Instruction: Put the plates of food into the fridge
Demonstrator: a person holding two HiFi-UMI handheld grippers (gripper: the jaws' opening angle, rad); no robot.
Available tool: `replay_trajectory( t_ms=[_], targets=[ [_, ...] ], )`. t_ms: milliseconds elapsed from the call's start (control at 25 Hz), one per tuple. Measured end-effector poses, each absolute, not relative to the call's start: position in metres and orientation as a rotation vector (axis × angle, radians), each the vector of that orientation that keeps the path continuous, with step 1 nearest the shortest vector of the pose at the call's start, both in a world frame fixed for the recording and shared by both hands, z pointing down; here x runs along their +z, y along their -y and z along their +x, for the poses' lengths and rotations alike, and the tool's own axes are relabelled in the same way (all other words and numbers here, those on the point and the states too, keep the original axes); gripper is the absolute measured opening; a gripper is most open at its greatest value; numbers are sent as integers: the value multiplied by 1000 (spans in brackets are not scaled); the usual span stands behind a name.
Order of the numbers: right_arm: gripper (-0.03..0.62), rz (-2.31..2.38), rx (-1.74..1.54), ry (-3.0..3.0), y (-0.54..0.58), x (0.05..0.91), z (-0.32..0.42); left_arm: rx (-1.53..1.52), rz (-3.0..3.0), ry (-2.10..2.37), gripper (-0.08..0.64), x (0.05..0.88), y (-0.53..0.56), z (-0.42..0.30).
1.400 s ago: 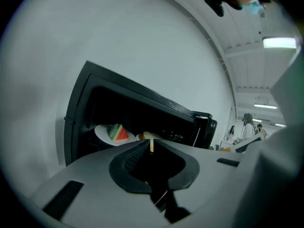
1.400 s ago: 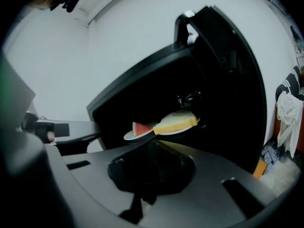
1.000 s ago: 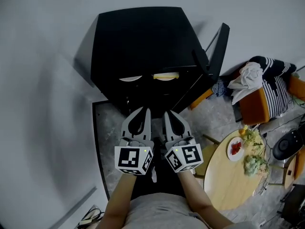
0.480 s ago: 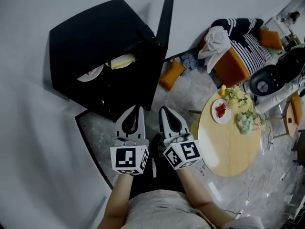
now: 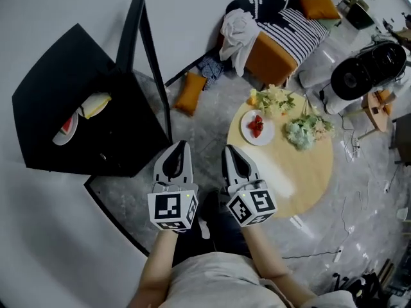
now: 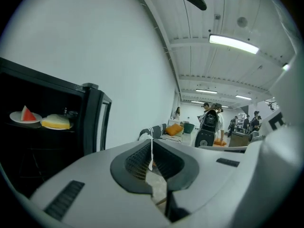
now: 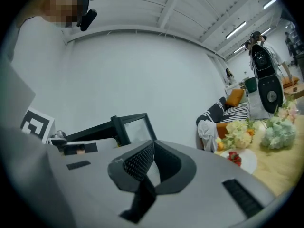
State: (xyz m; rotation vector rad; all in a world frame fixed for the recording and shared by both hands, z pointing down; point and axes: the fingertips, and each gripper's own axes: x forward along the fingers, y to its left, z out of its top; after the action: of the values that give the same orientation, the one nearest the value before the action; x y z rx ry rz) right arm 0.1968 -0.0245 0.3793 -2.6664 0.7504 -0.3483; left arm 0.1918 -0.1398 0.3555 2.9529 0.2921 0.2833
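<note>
A black fridge (image 5: 58, 114) stands open at the left, its door (image 5: 144, 76) swung out. On a shelf inside sit a plate with a red wedge (image 5: 66, 128) and a plate of yellow food (image 5: 96, 104); the left gripper view shows the same red-wedge plate (image 6: 24, 116) and yellow plate (image 6: 56, 122). A white plate of red food (image 5: 257, 127) rests on the round wooden table (image 5: 302, 178), also seen as a plate (image 7: 240, 159) in the right gripper view. My left gripper (image 5: 180, 147) and right gripper (image 5: 230, 151) are side by side, both shut and empty, between fridge and table.
Flower bunches (image 5: 292, 117) lie beside the plate on the table. An orange seat with striped and white cloths (image 5: 270, 34) stands behind it, an orange cushion (image 5: 188, 94) lies on the floor, and a black round appliance (image 5: 363, 72) sits at the right. People (image 6: 211, 122) stand far off.
The view has swung right: the fridge has slid to the left edge and the table with its plate has come nearer the middle. Both grippers stay shut, side by side.
</note>
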Motion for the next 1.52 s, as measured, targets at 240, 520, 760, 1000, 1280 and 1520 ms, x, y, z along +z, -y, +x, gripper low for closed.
replay_trajectory(
  t_ms=[240,520,760,1000,1280,1520],
  targets=[
    [14,-2677,-487,-582,-78,423,220,438,2831,-314,14,396,68,223],
    [14,-2549,-662,-425,-152,476,244,676,2564,-338,15,445,14,239],
    [15,-2317,-803,-293,-183,520,253,872,2445,-365,15,483,-14,248],
    [17,-2218,-902,-261,-197,552,265,1054,2360,-393,33,524,-38,263],
    [81,-2158,-1035,-266,-203,582,282,1183,2250,-367,84,562,-44,284],
    [86,-2097,-1103,-282,-206,597,299,1233,2169,-372,86,579,-50,302]
  ],
)
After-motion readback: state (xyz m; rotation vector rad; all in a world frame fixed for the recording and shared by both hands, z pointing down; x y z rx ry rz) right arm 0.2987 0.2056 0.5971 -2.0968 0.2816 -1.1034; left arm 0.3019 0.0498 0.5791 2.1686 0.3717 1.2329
